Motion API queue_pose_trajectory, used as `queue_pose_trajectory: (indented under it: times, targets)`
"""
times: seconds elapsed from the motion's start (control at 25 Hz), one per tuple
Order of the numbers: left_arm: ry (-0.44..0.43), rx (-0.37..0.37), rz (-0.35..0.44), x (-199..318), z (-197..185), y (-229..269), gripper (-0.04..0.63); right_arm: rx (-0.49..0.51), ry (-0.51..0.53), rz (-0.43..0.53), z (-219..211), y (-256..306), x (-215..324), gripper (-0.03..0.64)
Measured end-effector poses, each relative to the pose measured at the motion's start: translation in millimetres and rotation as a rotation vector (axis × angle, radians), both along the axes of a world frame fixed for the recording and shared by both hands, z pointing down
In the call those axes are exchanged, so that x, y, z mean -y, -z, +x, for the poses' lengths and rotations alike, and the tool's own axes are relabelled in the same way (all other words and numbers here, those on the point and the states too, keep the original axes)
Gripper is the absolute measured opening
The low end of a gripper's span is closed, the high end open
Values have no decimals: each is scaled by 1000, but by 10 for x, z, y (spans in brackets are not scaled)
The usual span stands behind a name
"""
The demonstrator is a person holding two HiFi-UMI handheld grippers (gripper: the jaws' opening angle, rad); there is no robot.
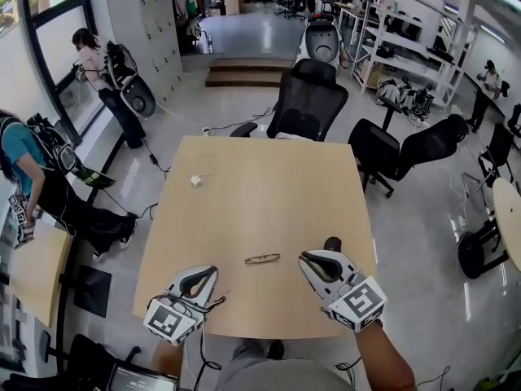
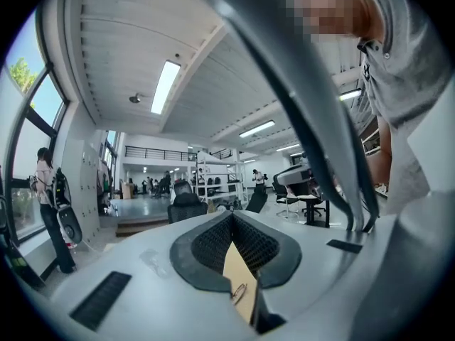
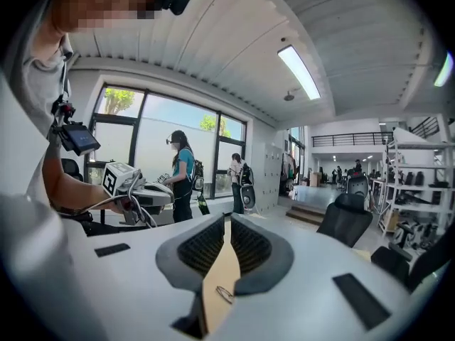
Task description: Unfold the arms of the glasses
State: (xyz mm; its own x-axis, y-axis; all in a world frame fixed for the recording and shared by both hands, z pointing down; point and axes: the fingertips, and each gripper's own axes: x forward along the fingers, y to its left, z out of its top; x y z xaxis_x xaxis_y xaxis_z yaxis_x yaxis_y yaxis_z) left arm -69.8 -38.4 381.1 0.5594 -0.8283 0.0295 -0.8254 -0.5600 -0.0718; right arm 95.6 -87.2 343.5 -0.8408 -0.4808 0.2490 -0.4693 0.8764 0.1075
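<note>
A pair of folded, thin-framed glasses (image 1: 262, 258) lies on the wooden table (image 1: 269, 194) near its front edge. My left gripper (image 1: 213, 270) hovers low to the left of them, jaws shut and empty. To the right of the glasses my right gripper (image 1: 302, 256) is also shut with nothing in it, its tip a short way from the frame. The two grippers point inward at the glasses from either side. In the left gripper view the glasses (image 2: 239, 292) show small through the slit below the shut jaws. The right gripper view shows the glasses (image 3: 225, 294) the same way.
A small white object (image 1: 195, 181) with a thin cable lies on the far left part of the table. Black office chairs (image 1: 308, 100) stand at the far edge and to the right (image 1: 407, 149). Two people stand by the windows at left, beside another table (image 1: 32, 271).
</note>
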Motion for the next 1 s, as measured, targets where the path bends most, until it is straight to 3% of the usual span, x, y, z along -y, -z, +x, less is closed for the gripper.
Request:
queue_pose_trajectory:
  times: [0.12, 0.24, 0.56, 0.76, 1.0]
  targets:
    - [-40, 14, -114, 284, -11, -570, 6, -62, -4, -78, -90, -413, 221, 16]
    - [-70, 13, -229, 469, 4, -1203, 8, -169, 14, -138, -192, -936, 389, 82]
    - [-165, 39, -489, 915, 199, -2494, 8, -422, 64, -299, -291, -2315, 816, 119]
    - [-198, 45, -600, 1069, 295, -2945, 8, -571, 94, -377, -196, -3132, 992, 126]
    - [-201, 100, -679, 1198, 289, -3341, 9, -680, 127, -415, -199, -3649, 1151, 127]
